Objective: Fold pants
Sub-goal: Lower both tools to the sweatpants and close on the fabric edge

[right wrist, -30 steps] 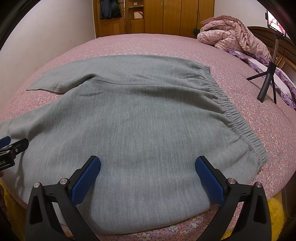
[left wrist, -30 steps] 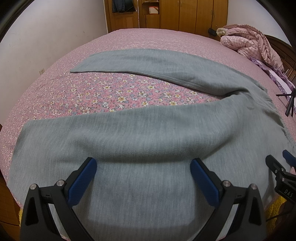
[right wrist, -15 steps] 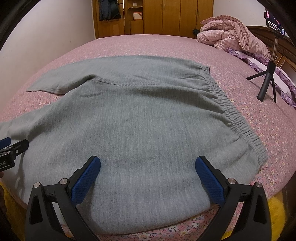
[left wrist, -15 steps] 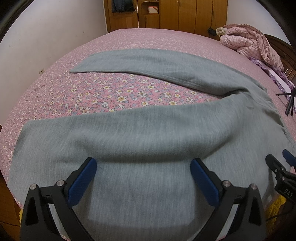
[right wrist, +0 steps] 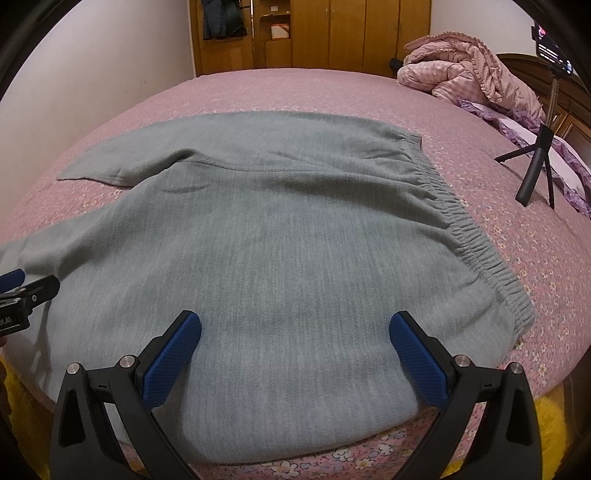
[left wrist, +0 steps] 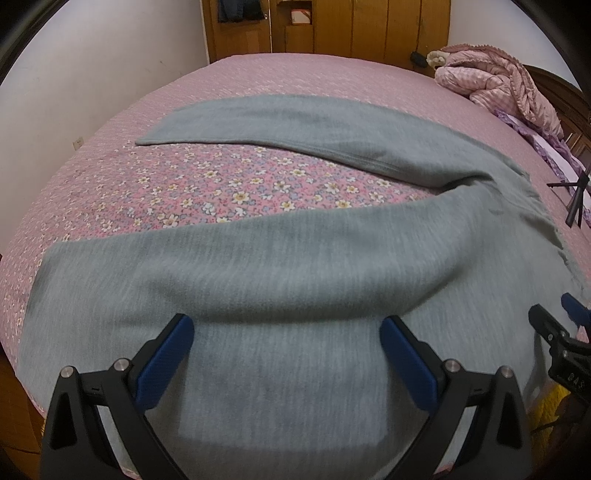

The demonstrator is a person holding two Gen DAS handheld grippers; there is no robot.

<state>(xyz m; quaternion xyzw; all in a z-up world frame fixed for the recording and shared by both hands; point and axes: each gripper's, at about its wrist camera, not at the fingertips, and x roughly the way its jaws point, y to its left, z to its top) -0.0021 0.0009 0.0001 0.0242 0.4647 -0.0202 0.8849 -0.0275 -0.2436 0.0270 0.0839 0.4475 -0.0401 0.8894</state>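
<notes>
Still unfolded: both tongs spread wide over the pants.

Nearest, at the bed's front edge, left tongs and right tongs hover empty above one pair of grey pants, two legs splayed apart. Farther right stand one tripod and one pink quilt.

The grey pants are soft, matt fleece-like knit cloth with a gathered elastic waistband at 3 o'clock. The bedspread is matt floral-printed cloth. Both grippers' pads are textured blue on matt black plastic with metal pins. The wardrobe is smooth wood.
</notes>
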